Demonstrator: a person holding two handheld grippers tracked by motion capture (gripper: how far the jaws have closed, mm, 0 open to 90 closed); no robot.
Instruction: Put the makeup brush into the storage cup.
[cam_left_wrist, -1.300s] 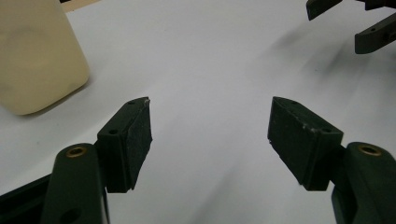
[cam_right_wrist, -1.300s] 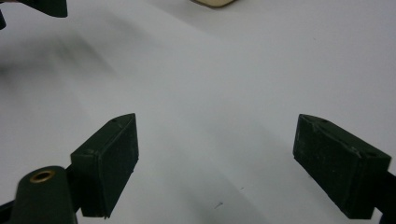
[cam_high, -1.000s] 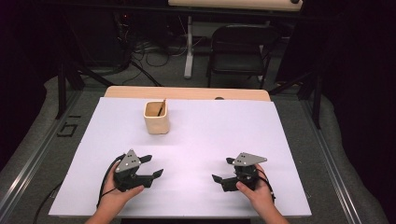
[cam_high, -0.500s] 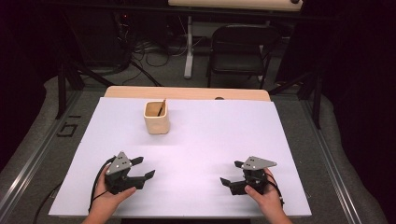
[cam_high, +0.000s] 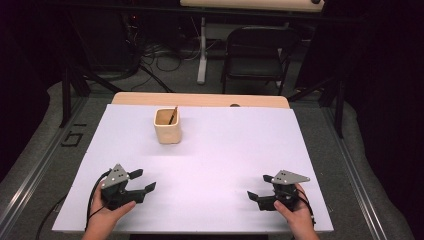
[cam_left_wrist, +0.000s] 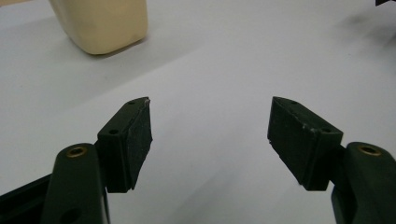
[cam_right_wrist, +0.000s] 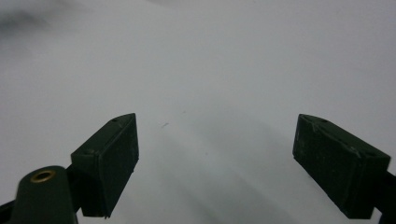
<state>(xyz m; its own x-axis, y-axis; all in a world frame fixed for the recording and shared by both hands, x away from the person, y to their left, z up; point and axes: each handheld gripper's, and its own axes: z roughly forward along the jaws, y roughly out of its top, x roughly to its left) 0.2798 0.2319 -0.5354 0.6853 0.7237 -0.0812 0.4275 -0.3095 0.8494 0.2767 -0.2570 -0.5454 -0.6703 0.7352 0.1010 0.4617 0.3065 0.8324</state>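
We hold the left gripper (cam_high: 142, 181) and right gripper (cam_high: 256, 198) low at the near table (cam_high: 225, 150) edge, jaws apart, empty. The cup (cam_high: 167, 125) with its stick (cam_high: 172, 115) stands far-left, well apart. A careless reach could tip it, we judge.

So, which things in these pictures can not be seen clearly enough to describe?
- The thin dark stick in the cup: too small in the high view to say what it is; its lower part is hidden by the cup wall.
- The cup in the left gripper view: cut off by the top edge, so rim and contents are hidden.
- A dark spot at the far table edge: too small to identify.
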